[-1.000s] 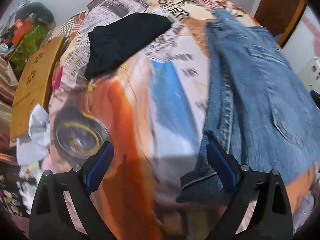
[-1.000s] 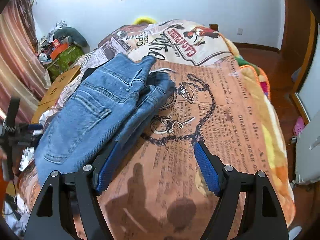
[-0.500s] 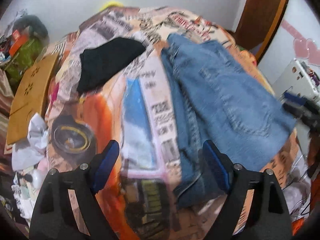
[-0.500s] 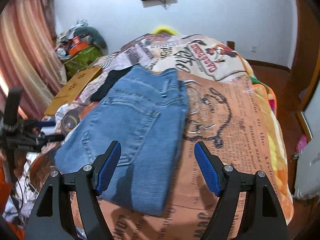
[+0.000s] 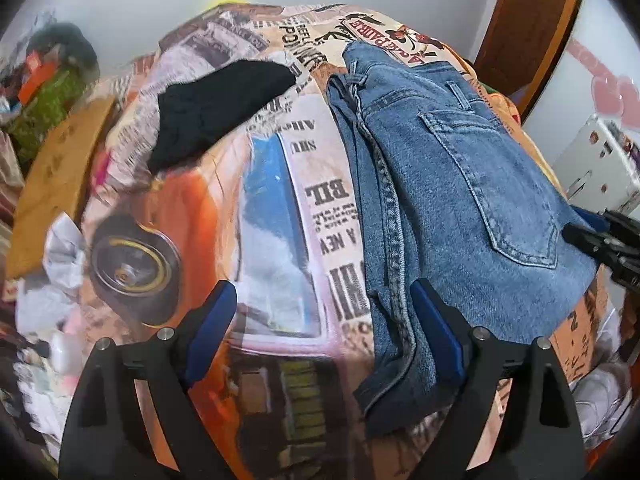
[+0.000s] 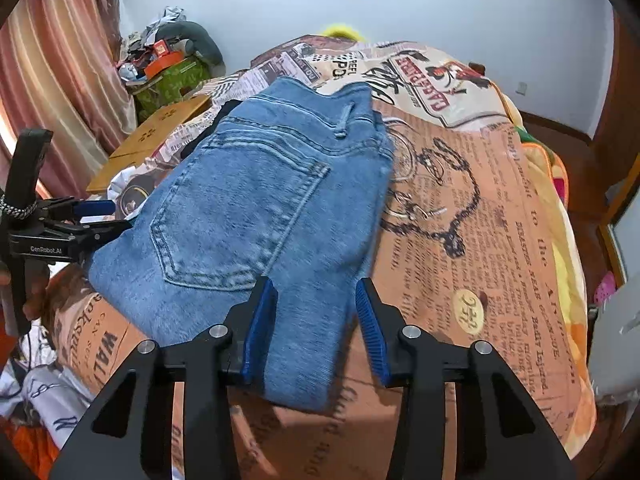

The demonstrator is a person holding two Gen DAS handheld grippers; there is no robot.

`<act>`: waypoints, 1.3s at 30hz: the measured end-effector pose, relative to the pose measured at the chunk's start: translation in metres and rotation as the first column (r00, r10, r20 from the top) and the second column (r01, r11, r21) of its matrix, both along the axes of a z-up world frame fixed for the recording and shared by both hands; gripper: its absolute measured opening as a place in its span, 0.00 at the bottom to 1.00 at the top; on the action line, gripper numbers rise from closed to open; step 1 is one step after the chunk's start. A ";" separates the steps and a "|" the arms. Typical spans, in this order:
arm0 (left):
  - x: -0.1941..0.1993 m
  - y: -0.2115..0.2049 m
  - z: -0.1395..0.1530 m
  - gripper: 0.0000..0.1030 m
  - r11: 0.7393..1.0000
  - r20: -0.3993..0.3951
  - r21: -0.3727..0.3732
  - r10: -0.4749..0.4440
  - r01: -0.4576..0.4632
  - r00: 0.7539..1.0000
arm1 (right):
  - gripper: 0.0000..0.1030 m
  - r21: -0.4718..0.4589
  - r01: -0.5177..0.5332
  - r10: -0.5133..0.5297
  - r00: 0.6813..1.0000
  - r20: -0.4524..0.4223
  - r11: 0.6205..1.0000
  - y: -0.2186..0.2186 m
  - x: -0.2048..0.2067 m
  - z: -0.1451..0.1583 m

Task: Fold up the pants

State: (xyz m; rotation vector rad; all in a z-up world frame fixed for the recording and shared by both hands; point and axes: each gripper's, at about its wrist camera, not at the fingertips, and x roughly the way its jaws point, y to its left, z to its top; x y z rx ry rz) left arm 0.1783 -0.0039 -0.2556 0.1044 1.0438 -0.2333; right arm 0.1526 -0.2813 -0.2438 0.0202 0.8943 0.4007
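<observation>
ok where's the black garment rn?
In the left wrist view the black garment lies upper left on the printed bedspread, left of the folded jeans with bare bedspread between them.

Matt denim pants (image 6: pixel 256 208), printed cloth blanket (image 6: pixel 472 240)

Pale blue wall (image 6: pixel 440 20), pink striped curtain (image 6: pixel 60 80) at left, wooden door (image 5: pixel 532 28), cluttered corner (image 6: pixel 168 64)

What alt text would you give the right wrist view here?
Folded blue jeans, back pocket up, lie on a bed covered by a newspaper-print blanket. The right claw hovers over their near edge, jaws just narrowed but pressing on nothing. The left claw sits at the jeans' left edge; curtains and clutter fill the far left.
</observation>
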 end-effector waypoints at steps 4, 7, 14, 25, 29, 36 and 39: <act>0.003 -0.004 0.012 0.85 0.999 0.007 0.038 -0.013 0.013 1.000 | 0.38 0.018 0.000 0.000 1.000 -0.013 1.000 -0.005 0.001 0.008; 0.018 -0.003 0.030 0.80 0.998 0.054 0.066 0.008 -0.011 0.999 | 0.38 0.022 0.011 -0.011 1.000 0.021 1.000 -0.009 0.011 0.020; 0.077 -0.014 0.060 0.80 1.000 0.113 -0.013 -0.023 0.025 0.993 | 0.38 0.020 0.004 -0.006 0.995 0.101 1.000 -0.006 0.061 0.042; 0.168 -0.063 0.017 0.80 0.992 0.039 -0.015 -0.124 0.124 0.992 | 0.36 0.029 -0.033 0.031 0.998 0.050 0.999 0.007 0.164 0.014; 0.175 -0.064 -0.003 0.81 0.992 0.017 -0.025 -0.121 0.122 0.992 | 0.14 0.069 -0.054 0.052 0.998 0.022 0.996 0.010 0.181 0.002; 0.177 -0.058 -0.007 0.82 0.994 0.016 -0.039 -0.102 0.102 0.995 | 0.04 -0.032 -0.086 0.090 0.984 0.153 0.996 0.023 0.171 0.015; 0.176 -0.059 -0.009 0.83 0.995 0.032 -0.016 -0.096 0.096 0.995 | 0.04 -0.061 -0.084 0.094 0.979 0.179 0.995 0.023 0.176 0.021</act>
